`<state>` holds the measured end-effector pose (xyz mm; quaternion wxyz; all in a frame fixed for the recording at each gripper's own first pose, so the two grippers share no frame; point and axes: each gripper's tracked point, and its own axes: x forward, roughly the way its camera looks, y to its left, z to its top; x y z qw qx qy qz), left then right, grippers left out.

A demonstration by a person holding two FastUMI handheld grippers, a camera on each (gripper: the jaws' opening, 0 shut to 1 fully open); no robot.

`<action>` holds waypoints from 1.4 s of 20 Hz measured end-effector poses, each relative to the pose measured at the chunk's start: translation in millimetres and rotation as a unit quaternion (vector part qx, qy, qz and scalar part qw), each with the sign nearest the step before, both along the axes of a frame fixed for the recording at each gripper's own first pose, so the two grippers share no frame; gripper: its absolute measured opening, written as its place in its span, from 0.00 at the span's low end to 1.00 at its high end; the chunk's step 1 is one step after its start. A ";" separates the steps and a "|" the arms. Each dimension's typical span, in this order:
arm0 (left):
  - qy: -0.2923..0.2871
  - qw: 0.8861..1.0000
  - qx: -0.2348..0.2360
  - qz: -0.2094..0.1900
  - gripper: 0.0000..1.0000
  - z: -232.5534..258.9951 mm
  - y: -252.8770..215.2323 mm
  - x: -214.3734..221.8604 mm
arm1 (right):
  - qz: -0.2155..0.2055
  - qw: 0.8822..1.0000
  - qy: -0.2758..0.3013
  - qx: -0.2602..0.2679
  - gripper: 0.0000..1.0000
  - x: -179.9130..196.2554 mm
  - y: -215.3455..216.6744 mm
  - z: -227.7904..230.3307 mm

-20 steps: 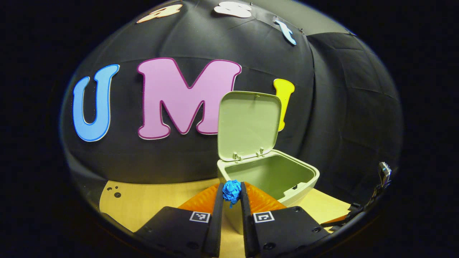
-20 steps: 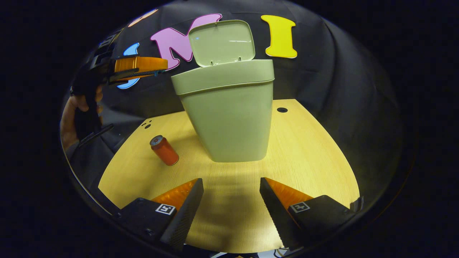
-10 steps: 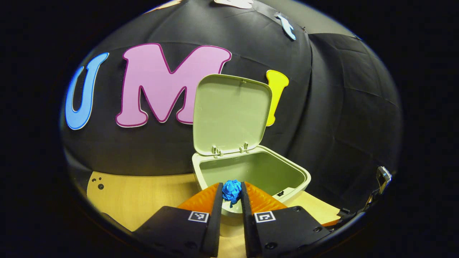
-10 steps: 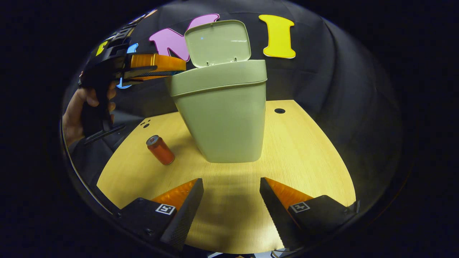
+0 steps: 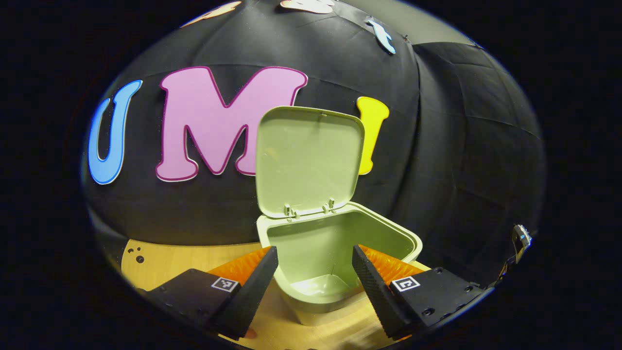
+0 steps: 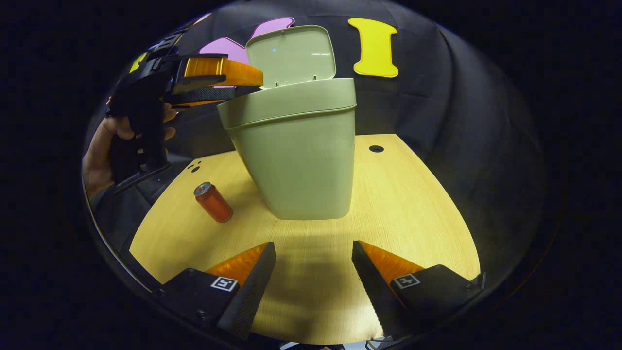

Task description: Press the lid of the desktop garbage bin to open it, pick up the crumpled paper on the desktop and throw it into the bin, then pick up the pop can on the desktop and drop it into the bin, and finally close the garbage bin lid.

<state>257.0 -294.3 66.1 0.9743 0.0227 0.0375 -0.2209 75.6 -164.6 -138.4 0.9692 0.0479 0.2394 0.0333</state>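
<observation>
In the right gripper view the bin (image 6: 296,155) wall hides its inside, so its contents cannot be told. The left hand-held gripper (image 6: 243,82), upper left of the frame, has its fingertips cut off by the bin's rim. The hand (image 6: 97,155) holding it is partly lost at the left edge. The can (image 6: 213,202) label is too small to tell.

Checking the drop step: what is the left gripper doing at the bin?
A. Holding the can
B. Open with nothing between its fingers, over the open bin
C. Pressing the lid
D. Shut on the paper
B: the left gripper stands open over the bin, nothing between its fingers.
</observation>
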 end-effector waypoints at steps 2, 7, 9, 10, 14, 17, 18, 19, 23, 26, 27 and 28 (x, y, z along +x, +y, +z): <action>-0.004 1.000 -0.004 0.024 0.99 -0.9 22.4 -1.1 | 0.007 1.000 0.003 -0.002 0.99 0.1 5.8 -2.5; -0.011 0.994 -0.013 0.111 0.98 -11.2 104.7 -9.8 | 0.020 1.000 0.019 -0.006 0.99 0.0 18.6 -11.9; -0.006 0.990 -0.018 0.137 0.99 -21.7 136.9 -20.4 | 0.026 0.999 0.025 -0.007 0.99 1.4 25.3 -14.3; 0.000 0.988 -0.016 0.154 0.99 -29.6 156.0 -28.9 | 0.031 0.999 0.026 -0.007 0.99 2.7 30.7 -15.4; 0.022 0.979 -0.008 0.203 0.99 -59.5 216.0 -64.8 | 0.056 0.998 0.032 -0.020 0.99 6.4 51.3 -20.3; 0.040 0.972 -0.012 0.230 0.99 -80.2 254.7 -94.1 | 0.073 0.996 0.029 -0.034 0.99 13.4 66.4 -21.8; 0.047 0.969 -0.012 0.241 0.99 -86.6 267.7 -103.2 | 0.082 0.996 0.031 -0.031 0.99 15.7 75.0 -22.5; 0.053 0.966 -0.011 0.253 0.99 -92.2 280.0 -111.3 | 0.090 0.995 0.035 -0.031 0.99 17.7 83.7 -23.3; 0.077 0.952 -0.021 0.296 0.99 -114.9 319.8 -145.7 | 0.119 0.992 0.039 -0.035 1.00 28.4 118.8 -23.7; 0.094 0.945 -0.037 0.312 0.99 -130.2 336.9 -167.5 | 0.139 0.989 0.042 -0.027 1.00 45.4 150.9 -18.1; 0.100 0.941 -0.040 0.320 0.99 -136.9 342.4 -175.5 | 0.145 0.988 0.041 -0.030 0.99 53.4 159.4 -15.9; 0.105 0.938 -0.042 0.326 0.99 -141.4 347.9 -181.5 | 0.153 0.987 0.037 -0.037 0.99 62.3 168.3 -13.1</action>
